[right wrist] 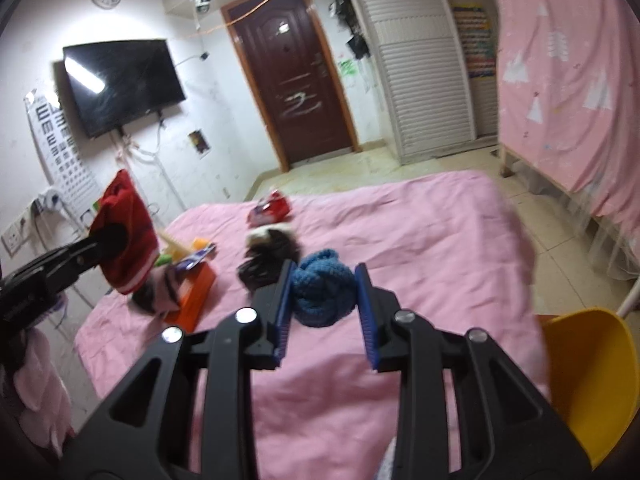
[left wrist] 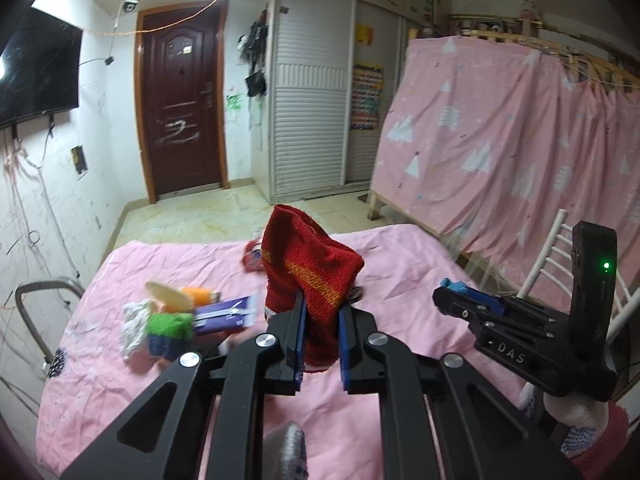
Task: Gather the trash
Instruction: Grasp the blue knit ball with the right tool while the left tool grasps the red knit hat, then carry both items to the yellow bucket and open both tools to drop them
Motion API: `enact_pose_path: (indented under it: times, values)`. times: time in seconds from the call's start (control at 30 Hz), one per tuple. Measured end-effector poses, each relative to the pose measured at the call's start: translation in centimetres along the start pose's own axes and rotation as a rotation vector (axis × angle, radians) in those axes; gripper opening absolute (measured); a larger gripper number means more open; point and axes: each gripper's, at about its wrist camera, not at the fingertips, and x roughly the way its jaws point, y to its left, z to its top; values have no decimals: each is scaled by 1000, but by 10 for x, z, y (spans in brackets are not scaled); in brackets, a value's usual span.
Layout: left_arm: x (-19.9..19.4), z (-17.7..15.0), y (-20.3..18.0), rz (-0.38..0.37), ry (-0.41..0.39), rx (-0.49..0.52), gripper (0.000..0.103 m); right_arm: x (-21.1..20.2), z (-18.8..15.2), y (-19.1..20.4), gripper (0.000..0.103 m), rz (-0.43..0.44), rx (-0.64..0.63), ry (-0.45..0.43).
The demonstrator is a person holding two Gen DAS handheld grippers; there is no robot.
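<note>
Meanwhile, over a bed spread with a pink sheet, the left claw grips a red knitted cloth, lifted clear of the bedding, while the right claw is clamped on a blue knitted ball held just above the sheet. Scattered on the bed nearby lie a crumpled white tissue, a purple packet, an orange box and a red wrapper. A yellow bin stands beside the bed at right.

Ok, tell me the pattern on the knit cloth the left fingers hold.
Red knit cloth with a yellow-orange stripe; clearest in the left wrist view.
</note>
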Motion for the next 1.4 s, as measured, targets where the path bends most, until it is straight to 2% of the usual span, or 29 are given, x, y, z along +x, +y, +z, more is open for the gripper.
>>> enact_pose_path:
  times: [0.27,0.5,0.6,0.7,0.83,1.1,1.2,1.33,1.4]
  values:
    - [6,4,-45,-88,-21,53,4,-39,3,-52,28,-80,78,-64]
    - [16,7,-94,-189,-18,105,4,-72,0,-86,28,-230,91,-112]
    - [19,7,-113,-241,-13,117,4,-82,-2,-104,28,-265,122,-118]
    - [30,7,-136,-304,8,127,4,-91,-6,-124,28,-326,145,-124]
    - [47,2,-164,-351,32,158,4,-97,-12,-142,28,-391,156,-123]
    - [79,-6,-218,-435,93,198,4,-107,-21,-176,29,-424,217,-121]
    - [87,-8,-238,-460,104,221,4,-110,-22,-183,32,-433,236,-122]
    - [97,-13,-258,-481,129,236,8,-115,-24,-190,48,-445,264,-135]
    - [100,-14,-262,-487,137,237,12,-116,-24,-192,48,-450,270,-137]
